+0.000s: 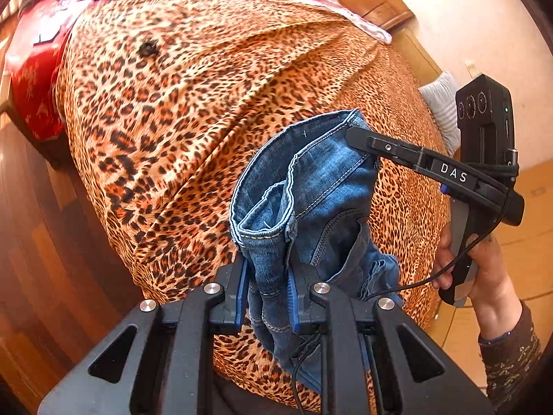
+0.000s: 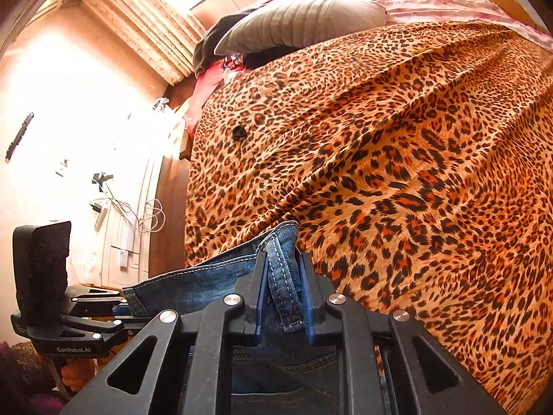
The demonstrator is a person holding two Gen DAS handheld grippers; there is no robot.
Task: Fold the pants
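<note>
Blue denim pants (image 1: 311, 200) hang in the air above a leopard-print bed cover (image 1: 179, 103), held at the waistband by both grippers. My left gripper (image 1: 268, 283) is shut on one end of the waistband. My right gripper (image 1: 356, 136) is shut on the other end, seen from the side in the left wrist view. In the right wrist view the right gripper (image 2: 281, 287) clamps the waistband with a belt loop (image 2: 283, 276), and the left gripper (image 2: 121, 306) shows at lower left shut on the denim (image 2: 193, 283). The legs hang down out of sight.
The leopard-print cover (image 2: 397, 159) spreads over the bed. A grey pillow (image 2: 304, 24) and red fabric (image 1: 38, 79) lie at the far end. A small dark spot (image 1: 148, 48) sits on the cover. Wood floor (image 1: 41, 242) lies at left, a wall with cables (image 2: 131, 214) beyond.
</note>
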